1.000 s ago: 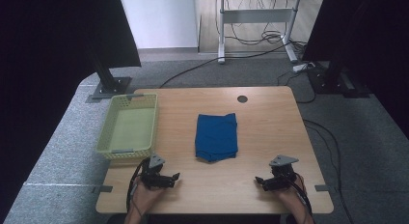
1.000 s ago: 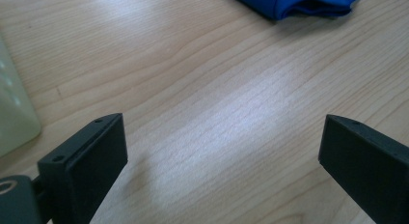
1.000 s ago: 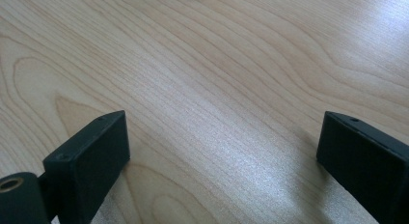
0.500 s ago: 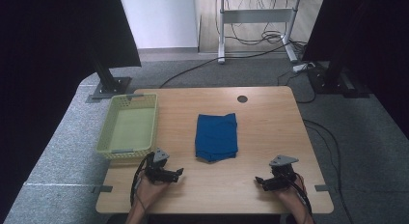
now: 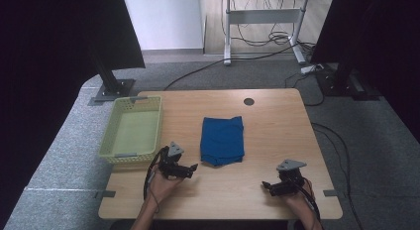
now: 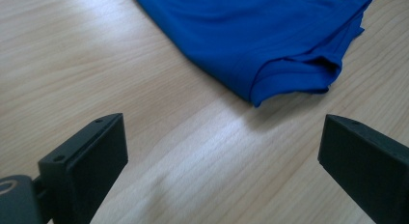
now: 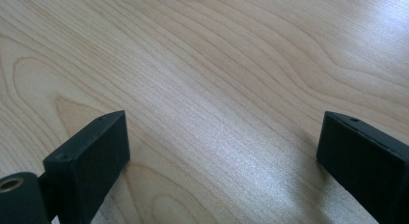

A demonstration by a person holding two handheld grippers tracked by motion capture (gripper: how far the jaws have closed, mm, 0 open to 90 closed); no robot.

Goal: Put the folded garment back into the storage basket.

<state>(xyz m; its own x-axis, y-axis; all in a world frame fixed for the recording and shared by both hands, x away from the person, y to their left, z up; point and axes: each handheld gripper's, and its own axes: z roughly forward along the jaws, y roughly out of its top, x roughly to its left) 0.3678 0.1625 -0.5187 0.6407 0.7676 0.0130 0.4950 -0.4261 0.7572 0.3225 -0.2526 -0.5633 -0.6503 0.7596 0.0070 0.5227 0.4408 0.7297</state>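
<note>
Left gripper [image 5: 192,168] has crept toward the folded blue cloth [image 5: 222,140] mid-table, jaws wide and empty like the right gripper [image 5: 267,186]; a shallow pinch risks snagging just the top layer and unfolding it.

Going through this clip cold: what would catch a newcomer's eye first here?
The folded blue cloth lies mid-table, the one strong colour on the pale wooden table. To its left a pale green basket sits at the table's left edge. Near the front edge, the left gripper points at the cloth's near corner with jaws wide open, and the right gripper rests open over bare wood.
</note>
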